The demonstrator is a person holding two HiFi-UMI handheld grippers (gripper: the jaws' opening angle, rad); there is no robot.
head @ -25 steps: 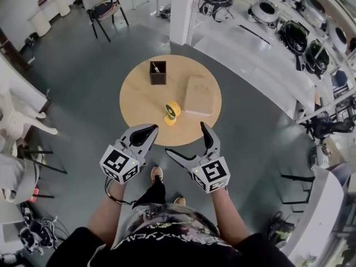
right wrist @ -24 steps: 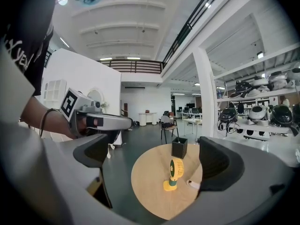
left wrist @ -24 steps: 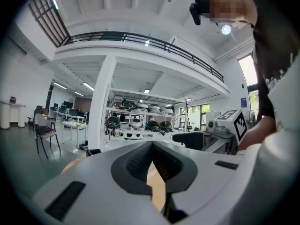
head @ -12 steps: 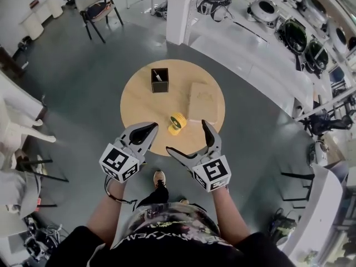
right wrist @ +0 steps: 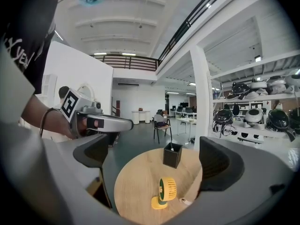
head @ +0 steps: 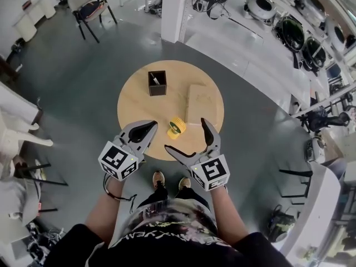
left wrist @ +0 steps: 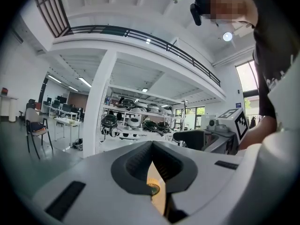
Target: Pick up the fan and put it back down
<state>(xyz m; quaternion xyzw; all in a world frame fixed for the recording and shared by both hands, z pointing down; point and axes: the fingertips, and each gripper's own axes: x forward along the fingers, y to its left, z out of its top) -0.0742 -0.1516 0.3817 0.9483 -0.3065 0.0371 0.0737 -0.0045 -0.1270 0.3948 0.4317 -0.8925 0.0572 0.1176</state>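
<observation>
A small yellow fan (head: 176, 128) stands upright near the front edge of the round wooden table (head: 136, 107). My left gripper (head: 149, 129) hovers just left of it, jaws shut on nothing. To the fan's right and front my right gripper (head: 186, 135) is held open, with the fan just beyond its fingertips and untouched. In the right gripper view the fan (right wrist: 165, 193) sits low between the open jaws of that gripper (right wrist: 157, 161), and the table (right wrist: 133, 184) spreads below. The left gripper view shows the shut left gripper (left wrist: 152, 149) and a sliver of the fan (left wrist: 153, 187) through the jaw gap.
On the table stand a black open box (head: 157, 83) at the back and a flat cardboard box (head: 198, 103) right of the fan. A white pillar (head: 172, 10), shelves of helmets (head: 289, 29), a chair (head: 89, 7) and white chairs (head: 16, 132) ring the grey floor.
The person has stepped closer: both feet now show under the table edge. The table and fan sit nearer the gripper tips. Both grippers keep their states.
</observation>
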